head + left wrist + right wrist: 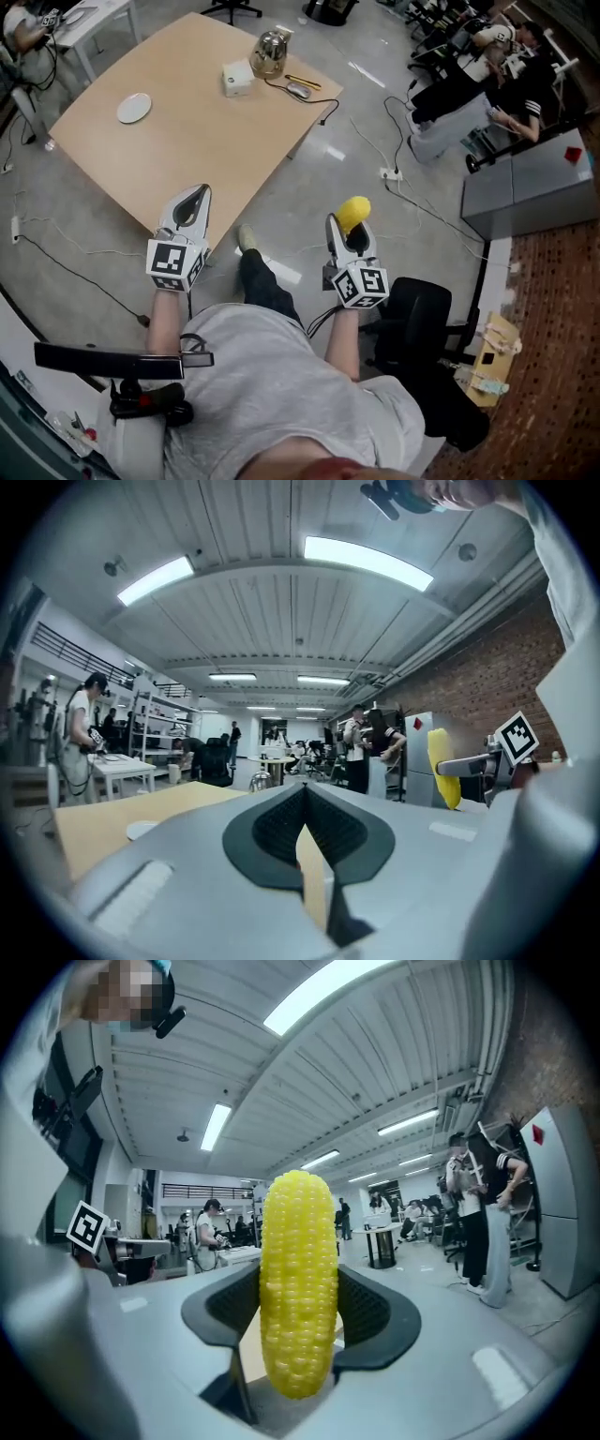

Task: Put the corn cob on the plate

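Note:
The yellow corn cob stands upright between the jaws of my right gripper, which is shut on it. In the head view the corn cob pokes out above my right gripper, held over the floor to the right of the table. My left gripper hovers at the table's near corner with its jaws shut on nothing. Far off on the wooden table lies the small white plate, near its left side. From the left gripper view, the corn cob shows at the right.
A white box, a shiny kettle and a mouse sit at the table's far right corner. Cables and a power strip lie on the floor. A black chair stands at my right. People sit at the back right.

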`<action>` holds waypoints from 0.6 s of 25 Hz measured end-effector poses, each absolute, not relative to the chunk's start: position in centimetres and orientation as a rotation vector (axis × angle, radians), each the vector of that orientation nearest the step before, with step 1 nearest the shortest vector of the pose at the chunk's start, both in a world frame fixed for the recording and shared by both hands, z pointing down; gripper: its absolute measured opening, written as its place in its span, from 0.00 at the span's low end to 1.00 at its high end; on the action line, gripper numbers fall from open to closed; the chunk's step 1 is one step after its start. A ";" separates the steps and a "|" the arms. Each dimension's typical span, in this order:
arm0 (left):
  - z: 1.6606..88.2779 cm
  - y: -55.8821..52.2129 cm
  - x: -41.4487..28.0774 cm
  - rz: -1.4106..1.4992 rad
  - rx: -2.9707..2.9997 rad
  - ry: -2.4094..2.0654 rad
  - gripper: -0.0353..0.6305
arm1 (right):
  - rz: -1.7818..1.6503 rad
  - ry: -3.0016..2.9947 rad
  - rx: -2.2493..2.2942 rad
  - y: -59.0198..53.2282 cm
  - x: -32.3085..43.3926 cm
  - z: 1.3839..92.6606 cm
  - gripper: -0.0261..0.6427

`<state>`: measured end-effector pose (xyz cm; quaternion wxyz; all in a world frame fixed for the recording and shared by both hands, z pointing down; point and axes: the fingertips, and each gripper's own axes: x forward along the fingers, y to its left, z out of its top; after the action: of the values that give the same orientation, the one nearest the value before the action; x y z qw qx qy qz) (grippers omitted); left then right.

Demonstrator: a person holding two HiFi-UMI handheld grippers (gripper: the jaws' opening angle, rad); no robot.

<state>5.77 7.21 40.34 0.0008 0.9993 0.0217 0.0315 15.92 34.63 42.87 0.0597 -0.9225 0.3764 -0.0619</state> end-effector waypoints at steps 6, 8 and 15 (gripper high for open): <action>40.6 1.1 5.5 0.083 3.123 -0.208 0.08 | -0.186 1.357 -2.716 27.4 20.2 43.1 0.41; 40.5 -0.4 5.5 0.085 3.116 -0.271 0.08 | -0.187 1.410 -2.694 25.2 21.5 42.9 0.41; 41.2 -5.3 6.8 0.129 3.075 -0.457 0.08 | -0.227 1.608 -2.611 17.8 25.6 43.0 0.41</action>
<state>6.82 -5.33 41.20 0.0149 0.9882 -0.1469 0.0413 25.59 17.75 43.05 0.0335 -0.8487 0.5227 -0.0737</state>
